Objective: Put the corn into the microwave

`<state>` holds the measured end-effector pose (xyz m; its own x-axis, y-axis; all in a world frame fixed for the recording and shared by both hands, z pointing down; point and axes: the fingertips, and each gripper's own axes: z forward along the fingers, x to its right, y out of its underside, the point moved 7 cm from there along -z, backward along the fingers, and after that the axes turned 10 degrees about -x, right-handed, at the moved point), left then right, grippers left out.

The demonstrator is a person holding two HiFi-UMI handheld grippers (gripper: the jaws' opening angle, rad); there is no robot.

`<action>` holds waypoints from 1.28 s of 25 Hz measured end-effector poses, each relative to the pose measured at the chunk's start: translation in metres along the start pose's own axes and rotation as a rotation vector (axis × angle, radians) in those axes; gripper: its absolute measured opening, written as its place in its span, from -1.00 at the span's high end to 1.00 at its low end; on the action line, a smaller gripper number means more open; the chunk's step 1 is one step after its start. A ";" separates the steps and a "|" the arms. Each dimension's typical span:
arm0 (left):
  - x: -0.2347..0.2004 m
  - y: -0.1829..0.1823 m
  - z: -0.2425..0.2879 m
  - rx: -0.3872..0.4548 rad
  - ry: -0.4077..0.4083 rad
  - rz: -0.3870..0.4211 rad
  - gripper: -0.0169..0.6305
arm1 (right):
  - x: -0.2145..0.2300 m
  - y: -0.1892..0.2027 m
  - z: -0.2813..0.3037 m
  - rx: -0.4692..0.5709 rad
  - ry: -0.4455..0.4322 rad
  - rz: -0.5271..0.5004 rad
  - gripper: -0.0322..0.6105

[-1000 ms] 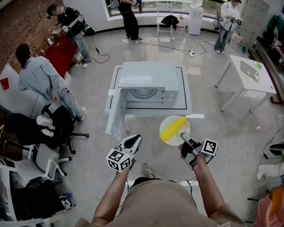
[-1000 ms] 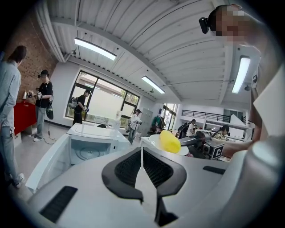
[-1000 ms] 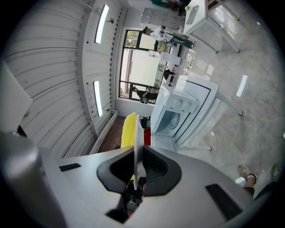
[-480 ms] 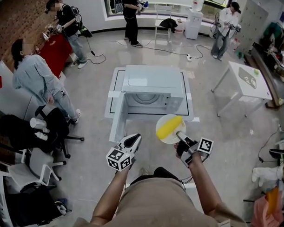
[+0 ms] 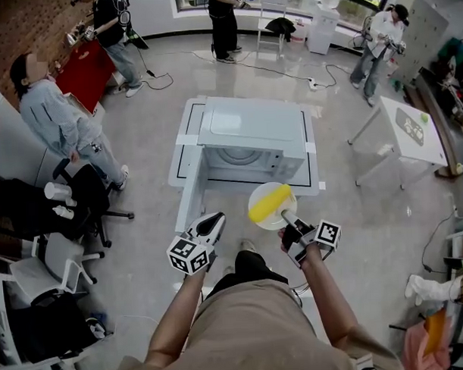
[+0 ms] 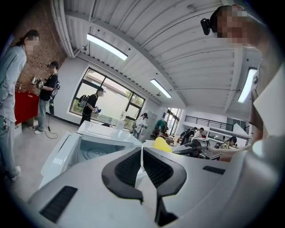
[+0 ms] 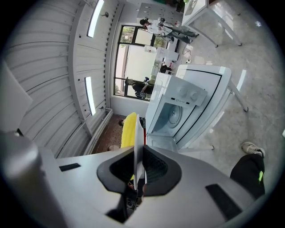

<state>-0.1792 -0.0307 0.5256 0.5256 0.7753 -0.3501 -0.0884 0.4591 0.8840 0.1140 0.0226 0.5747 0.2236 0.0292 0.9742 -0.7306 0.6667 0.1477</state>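
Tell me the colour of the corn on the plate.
Yellow. The corn lies on a white plate, clearest in the head view.

This is a shared lab or workshop hall, not a home kitchen. Ahead of the left gripper (image 5: pixel 215 219) and right gripper (image 5: pixel 285 215), a microwave (image 5: pixel 250 134) sits on a low white platform (image 5: pixel 313 166) in the middle of bare polished floor (image 5: pixel 146 123). Farther ahead, other people (image 5: pixel 224 25) stand working with handheld devices. To the left are a brick wall (image 5: pixel 14 29) and office chairs (image 5: pixel 84 197). Cables (image 5: pixel 280 71) trail beyond, a white table (image 5: pixel 411 129) stands off to the right, and strip lights (image 6: pixel 107 46) hang overhead.
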 end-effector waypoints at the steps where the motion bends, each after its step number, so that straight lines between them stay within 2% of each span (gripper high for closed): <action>1: -0.005 -0.001 0.004 -0.002 -0.010 -0.002 0.94 | 0.004 -0.004 0.007 -0.012 0.000 0.000 0.82; 8: -0.032 -0.016 0.033 -0.020 -0.099 0.004 0.94 | 0.018 -0.040 0.057 -0.094 -0.027 -0.048 0.82; 12: -0.048 -0.023 0.048 0.040 -0.117 -0.040 0.94 | 0.032 -0.053 0.088 -0.129 -0.074 -0.089 0.82; 15: -0.056 -0.031 0.059 0.061 -0.137 -0.041 0.93 | 0.044 -0.061 0.107 -0.150 -0.086 -0.084 0.82; 29: -0.105 -0.023 0.125 -0.037 -0.244 -0.019 0.93 | 0.157 -0.109 0.187 -0.176 0.026 -0.060 0.82; 32: -0.109 -0.016 0.133 -0.068 -0.267 -0.029 0.93 | 0.175 -0.110 0.200 -0.153 0.013 0.005 0.82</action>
<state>-0.1228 -0.1801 0.5911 0.7325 0.6238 -0.2727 -0.1219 0.5142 0.8490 0.1044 -0.1944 0.7626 0.2288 0.0418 0.9726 -0.6252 0.7721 0.1139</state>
